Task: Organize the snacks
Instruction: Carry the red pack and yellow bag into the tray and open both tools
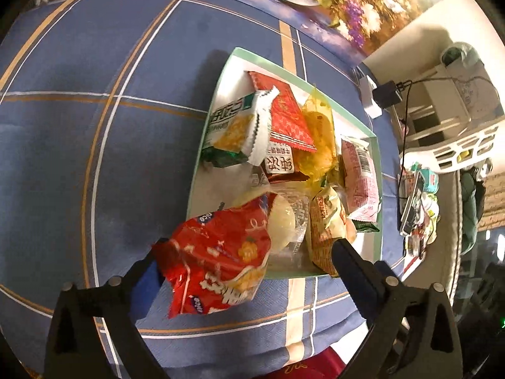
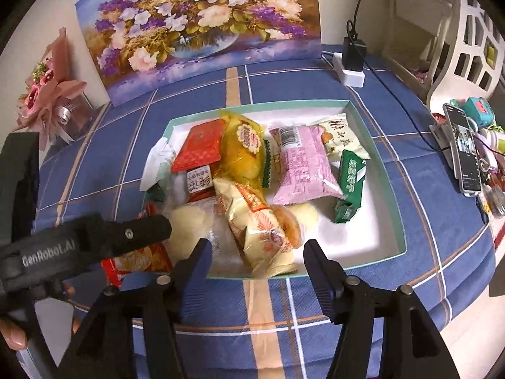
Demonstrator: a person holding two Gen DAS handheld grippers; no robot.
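Both grippers tilt steeply down over the near edge of the mint-rimmed box (image 2: 372, 132) on the blue plaid desk (image 2: 410, 189). The left gripper (image 1: 246, 252) has its jaws spread wide, the red snack bag (image 1: 217, 262) loose between them, lying over the box's rim. The right gripper (image 2: 257, 252) stands with jaws apart around a cream-and-orange packet (image 2: 262, 227), not pressing it. Other snacks crowd the box; a flower painting (image 2: 202, 22) stands behind.

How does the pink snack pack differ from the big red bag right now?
The pink snack pack lies wholly inside the tray, flat and smooth. The big red bag is crumpled and hangs over the tray's near edge, between the left gripper's open fingers. Both are sealed snacks.
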